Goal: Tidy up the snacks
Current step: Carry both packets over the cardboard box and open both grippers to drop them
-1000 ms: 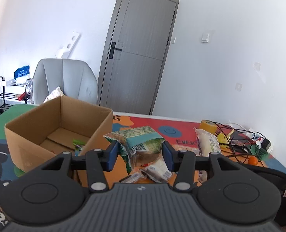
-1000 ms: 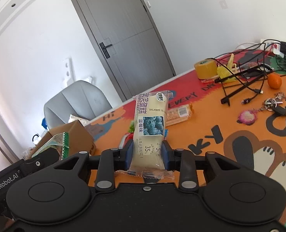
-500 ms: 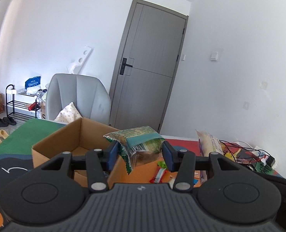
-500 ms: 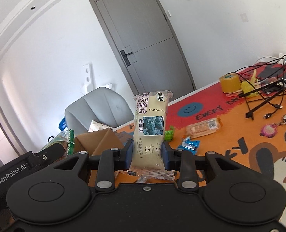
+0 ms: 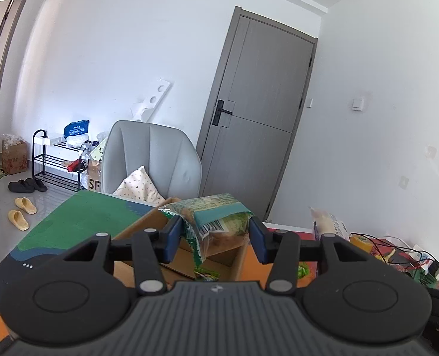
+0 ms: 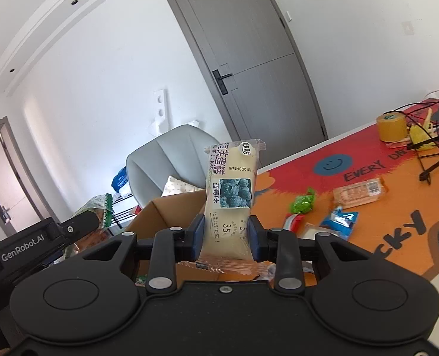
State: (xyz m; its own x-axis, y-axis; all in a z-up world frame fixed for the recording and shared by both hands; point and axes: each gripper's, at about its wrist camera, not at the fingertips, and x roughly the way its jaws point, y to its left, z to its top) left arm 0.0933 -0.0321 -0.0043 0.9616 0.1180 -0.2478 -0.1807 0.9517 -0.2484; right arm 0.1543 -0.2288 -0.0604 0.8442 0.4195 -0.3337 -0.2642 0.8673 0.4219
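Green and crinkly, the snack bag (image 5: 216, 216) sits in the middle of the left view, and our left gripper (image 5: 216, 238) has its fingers (image 5: 172, 237) clamped on it. Just behind and below it is the brown cardboard box (image 5: 228, 256), open at the top.

In the right view, our right gripper (image 6: 223, 237) has its fingers (image 6: 197, 235) squeezed on a pale blueberry cake pack (image 6: 229, 204). The pack stands up tall in the middle of the frame. The same box (image 6: 166, 213) shows behind it, a bit to the left.

More snacks lie on the orange desk mat (image 6: 397, 207) at the right: a green candy (image 6: 302, 203), a blue packet (image 6: 342, 219) and a cracker pack (image 6: 358, 192).

We think the step now is to carry both snacks over the box and drop them in. To do it well, we should keep both grips tight until each snack is right above the opening. We should go in one at a time, so the two grippers do not bump. The bags are soft, so we should let go low inside the box.
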